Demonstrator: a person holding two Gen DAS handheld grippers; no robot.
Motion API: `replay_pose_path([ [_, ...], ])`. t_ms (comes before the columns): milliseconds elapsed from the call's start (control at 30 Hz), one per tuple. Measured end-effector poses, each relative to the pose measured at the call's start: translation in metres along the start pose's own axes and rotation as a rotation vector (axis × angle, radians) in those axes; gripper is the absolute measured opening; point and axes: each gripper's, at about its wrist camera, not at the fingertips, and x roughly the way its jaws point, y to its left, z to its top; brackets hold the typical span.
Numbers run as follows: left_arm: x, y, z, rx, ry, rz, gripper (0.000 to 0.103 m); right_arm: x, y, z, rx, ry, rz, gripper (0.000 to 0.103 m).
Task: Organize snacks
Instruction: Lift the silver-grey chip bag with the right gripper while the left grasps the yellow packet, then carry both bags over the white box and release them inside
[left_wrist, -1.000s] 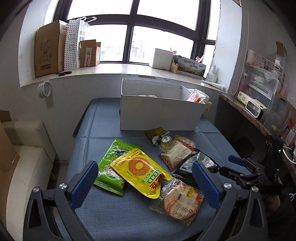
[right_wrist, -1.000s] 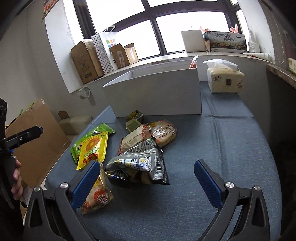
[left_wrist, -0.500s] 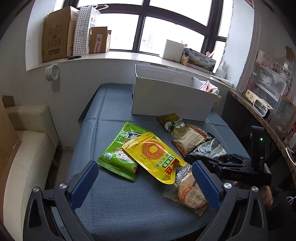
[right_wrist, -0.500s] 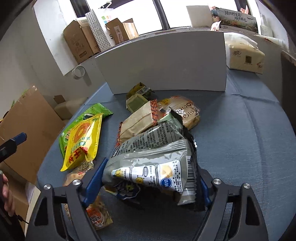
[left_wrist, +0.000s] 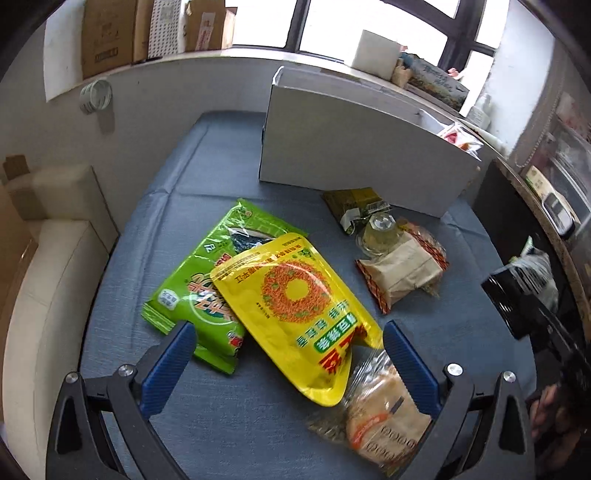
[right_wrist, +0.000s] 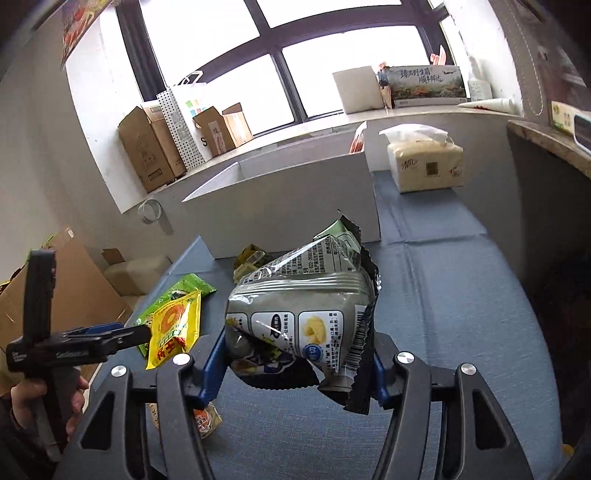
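My right gripper (right_wrist: 297, 365) is shut on a grey snack bag (right_wrist: 303, 310) and holds it above the blue table (right_wrist: 443, 332), in front of the white box (right_wrist: 288, 214). My left gripper (left_wrist: 288, 354) is open, low over a yellow snack pouch (left_wrist: 295, 306) that lies on a green pouch (left_wrist: 192, 291). A clear-wrapped cracker pack (left_wrist: 380, 417) lies by its right finger. A brown-paper snack (left_wrist: 402, 273), a small cup (left_wrist: 380, 232) and a dark green packet (left_wrist: 354, 203) lie before the white box (left_wrist: 351, 147). The left gripper also shows in the right wrist view (right_wrist: 122, 338).
A tissue pack (right_wrist: 424, 162) stands right of the box. Cardboard boxes (right_wrist: 155, 147) and a dotted paper bag (right_wrist: 181, 122) stand on the windowsill. A beige seat (left_wrist: 48, 277) is left of the table, a dark shelf (left_wrist: 535, 206) to its right.
My right gripper closed on the grey bag and lifted it off the pile. My left gripper moved forward and down over the yellow and green pouches.
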Motion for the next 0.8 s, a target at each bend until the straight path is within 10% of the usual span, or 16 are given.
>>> replay_pose_path([
  [300,0.050,-0.039,0.006,-0.062,0.125,0.259,0.102,-0.009,-0.002,0.001,-0.008,-0.027,0.018,0.066],
  [367,0.052,-0.046,0.003,-0.020,0.097,0.325,0.091,-0.009,-0.003,0.000,-0.004,-0.027,0.023,0.066],
  [400,0.049,-0.050,0.001,0.003,0.075,0.338,0.067,-0.009,-0.004,-0.001,0.000,-0.027,0.028,0.066],
  [500,0.040,-0.047,0.000,-0.012,0.082,0.221,0.041,-0.009,-0.006,-0.002,0.007,-0.026,0.035,0.066],
  [800,-0.011,-0.027,0.002,0.003,-0.043,-0.018,0.031,-0.008,-0.009,-0.001,0.004,-0.030,0.047,0.067],
])
